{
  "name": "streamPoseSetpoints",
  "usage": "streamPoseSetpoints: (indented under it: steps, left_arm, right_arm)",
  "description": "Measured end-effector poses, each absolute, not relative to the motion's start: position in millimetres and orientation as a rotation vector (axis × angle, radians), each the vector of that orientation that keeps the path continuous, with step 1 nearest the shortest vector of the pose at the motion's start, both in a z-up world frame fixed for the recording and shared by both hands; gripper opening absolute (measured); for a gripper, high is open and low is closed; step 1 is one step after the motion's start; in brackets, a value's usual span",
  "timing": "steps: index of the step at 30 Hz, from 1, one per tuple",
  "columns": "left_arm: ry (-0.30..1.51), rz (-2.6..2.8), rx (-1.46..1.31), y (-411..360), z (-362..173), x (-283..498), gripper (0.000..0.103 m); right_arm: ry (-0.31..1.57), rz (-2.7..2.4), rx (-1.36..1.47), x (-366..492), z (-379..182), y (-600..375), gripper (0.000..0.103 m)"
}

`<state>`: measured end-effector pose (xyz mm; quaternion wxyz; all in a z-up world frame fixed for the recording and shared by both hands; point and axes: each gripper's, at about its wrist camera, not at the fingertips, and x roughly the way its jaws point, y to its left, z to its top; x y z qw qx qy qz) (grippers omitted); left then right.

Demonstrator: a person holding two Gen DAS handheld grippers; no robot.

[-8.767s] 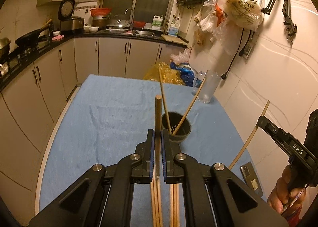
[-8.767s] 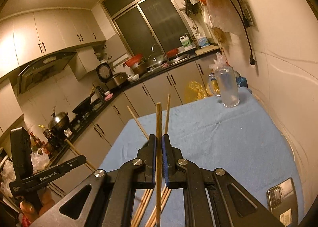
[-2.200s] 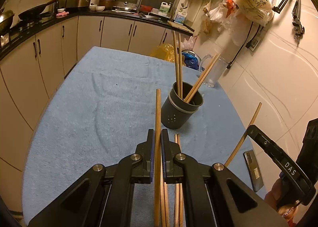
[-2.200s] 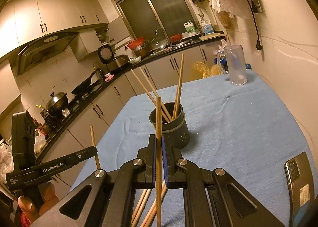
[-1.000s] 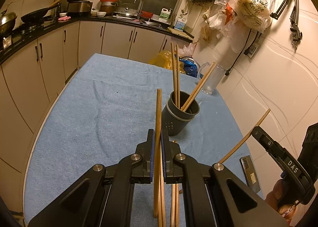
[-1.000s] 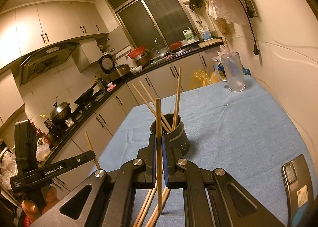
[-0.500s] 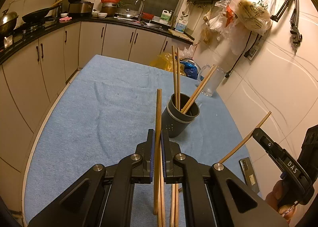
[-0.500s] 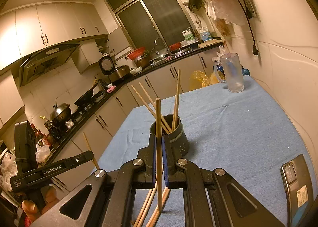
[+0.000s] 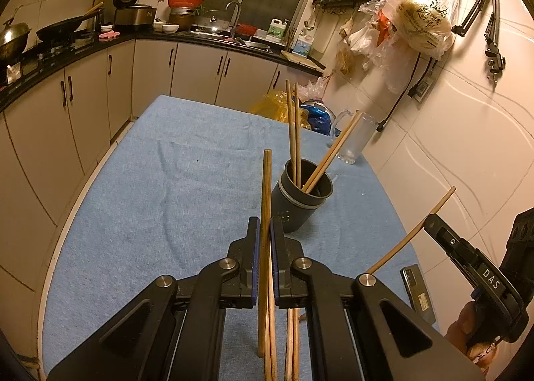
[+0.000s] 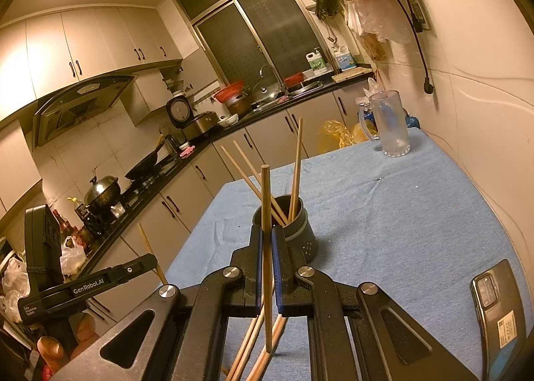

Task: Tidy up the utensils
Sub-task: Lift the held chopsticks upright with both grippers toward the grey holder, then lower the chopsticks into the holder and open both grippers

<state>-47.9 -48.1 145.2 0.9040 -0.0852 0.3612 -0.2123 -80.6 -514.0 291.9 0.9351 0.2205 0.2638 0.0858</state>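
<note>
Now, left gripper [image 9: 263,241]: squeezed tight on one chopstick [image 9: 266,214] that stands up in the middle of its view.
Right gripper [image 10: 266,244]: squeezed tight on another chopstick [image 10: 265,214], also standing up.
Dark cup [image 9: 300,204]: sits on the blue cloth [image 9: 150,197], just past the tips, with three chopsticks inside.
Loose chopsticks [image 9: 292,341]: lie on the cloth at the bottom, under the grippers.
Phone [image 10: 497,304]: lower right.

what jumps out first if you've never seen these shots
Each gripper is shut on one upright chopstick: the left gripper on its chopstick, the right gripper on its own. Just beyond them a dark holder with three chopsticks stands mid-table on the blue cloth. More chopsticks lie loose on the cloth under the grippers.
</note>
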Motion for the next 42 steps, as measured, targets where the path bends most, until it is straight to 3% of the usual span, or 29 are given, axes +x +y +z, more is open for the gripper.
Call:
streamPoseSetpoints:
  steps: [42]
  left_arm:
    - [0.638,-0.480,-0.148,-62.5,198.1,-47.8,0.005]
  right_arm:
    - [0.460,0.132,0.481,-76.1,331.2,-540.9,0.006]
